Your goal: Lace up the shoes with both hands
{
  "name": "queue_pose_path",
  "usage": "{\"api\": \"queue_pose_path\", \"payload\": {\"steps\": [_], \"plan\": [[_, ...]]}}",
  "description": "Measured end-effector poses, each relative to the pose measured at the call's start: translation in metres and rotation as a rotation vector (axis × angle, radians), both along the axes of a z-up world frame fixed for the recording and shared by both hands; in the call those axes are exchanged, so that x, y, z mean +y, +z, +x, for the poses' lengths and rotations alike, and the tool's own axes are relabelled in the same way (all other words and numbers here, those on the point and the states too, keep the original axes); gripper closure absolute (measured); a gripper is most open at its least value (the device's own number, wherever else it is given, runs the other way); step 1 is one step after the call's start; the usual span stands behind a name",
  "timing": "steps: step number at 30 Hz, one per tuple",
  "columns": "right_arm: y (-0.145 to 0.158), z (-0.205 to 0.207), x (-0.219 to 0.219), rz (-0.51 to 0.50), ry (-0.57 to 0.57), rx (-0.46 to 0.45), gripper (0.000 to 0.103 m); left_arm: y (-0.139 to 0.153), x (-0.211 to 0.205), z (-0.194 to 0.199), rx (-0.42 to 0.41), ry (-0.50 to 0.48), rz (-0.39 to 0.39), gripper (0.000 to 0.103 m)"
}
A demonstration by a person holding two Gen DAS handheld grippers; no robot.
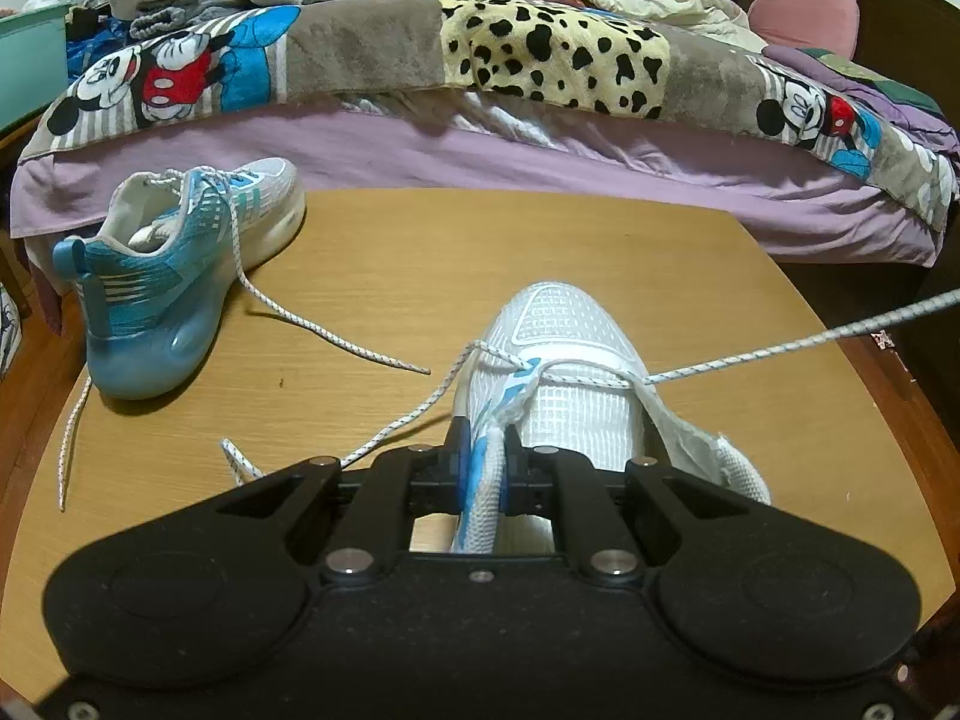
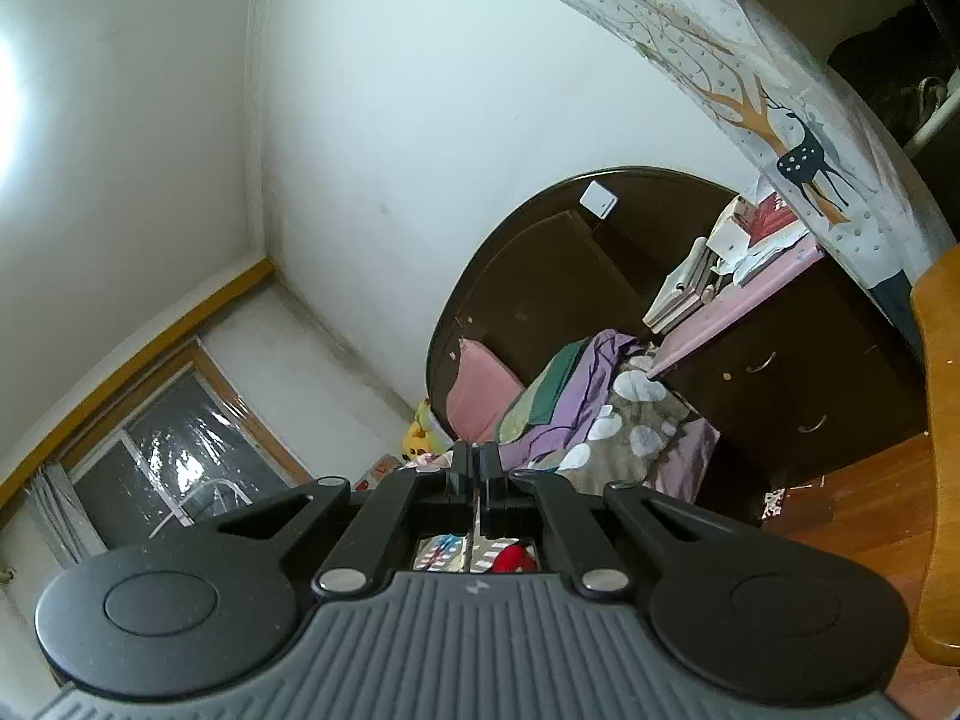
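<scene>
A white mesh shoe lies on the wooden table, toe pointing away from me. My left gripper is shut on the left eyelet flap of its upper, white with blue trim. The speckled white shoelace runs taut from the lowest eyelets off the right edge. Its other end hangs slack to the left over the table. In the right wrist view my right gripper is shut and points level at the room. A thin pale strip between its fingers looks like the lace.
A second blue-and-white shoe stands at the table's left, its loose laces trailing on the wood. A bed with patterned blankets and piled clothes lies behind the table. A dark headboard and dresser appear in the right wrist view.
</scene>
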State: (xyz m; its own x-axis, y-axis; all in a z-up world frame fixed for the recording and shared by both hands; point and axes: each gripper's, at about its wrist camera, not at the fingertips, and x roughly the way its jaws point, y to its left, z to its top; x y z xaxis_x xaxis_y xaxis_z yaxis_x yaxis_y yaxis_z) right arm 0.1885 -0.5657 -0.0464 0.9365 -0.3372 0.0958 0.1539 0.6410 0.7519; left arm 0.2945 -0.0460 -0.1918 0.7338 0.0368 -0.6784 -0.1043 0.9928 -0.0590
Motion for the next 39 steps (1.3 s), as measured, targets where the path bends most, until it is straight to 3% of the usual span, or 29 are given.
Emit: {"api": "queue_pose_path", "payload": {"steps": [6,10,13,18,24,27,31,34,39], "plan": [[0.002,0.004,0.004,-0.011,0.023,0.001,0.099,-0.001,0.002,0.002,0.017,-0.021,-0.022,0.095],[0.005,0.013,0.016,-0.023,0.06,0.003,0.099,0.004,0.013,-0.001,0.029,-0.057,-0.08,0.073],[0.009,0.024,0.033,-0.047,0.124,0.01,0.099,0.016,0.026,-0.011,0.001,-0.091,-0.117,0.067],[0.01,0.058,0.085,-0.114,0.302,0.053,0.099,0.029,0.074,-0.018,-0.019,-0.05,-0.25,0.054],[0.006,0.09,0.161,-0.199,0.525,0.124,0.099,0.026,0.138,-0.029,-0.016,0.066,-0.303,0.057],[0.001,0.103,0.203,-0.235,0.635,0.164,0.099,0.022,0.156,-0.037,0.01,0.085,-0.287,0.057],[-0.008,0.116,0.257,-0.269,0.769,0.222,0.099,0.009,0.163,-0.044,0.1,0.018,-0.258,0.057],[-0.015,0.117,0.294,-0.284,0.848,0.253,0.099,-0.001,0.172,-0.057,0.162,-0.011,-0.284,0.057],[-0.027,0.109,0.349,-0.333,0.965,0.297,0.099,-0.01,0.191,-0.093,0.222,0.044,-0.436,0.058]]}}
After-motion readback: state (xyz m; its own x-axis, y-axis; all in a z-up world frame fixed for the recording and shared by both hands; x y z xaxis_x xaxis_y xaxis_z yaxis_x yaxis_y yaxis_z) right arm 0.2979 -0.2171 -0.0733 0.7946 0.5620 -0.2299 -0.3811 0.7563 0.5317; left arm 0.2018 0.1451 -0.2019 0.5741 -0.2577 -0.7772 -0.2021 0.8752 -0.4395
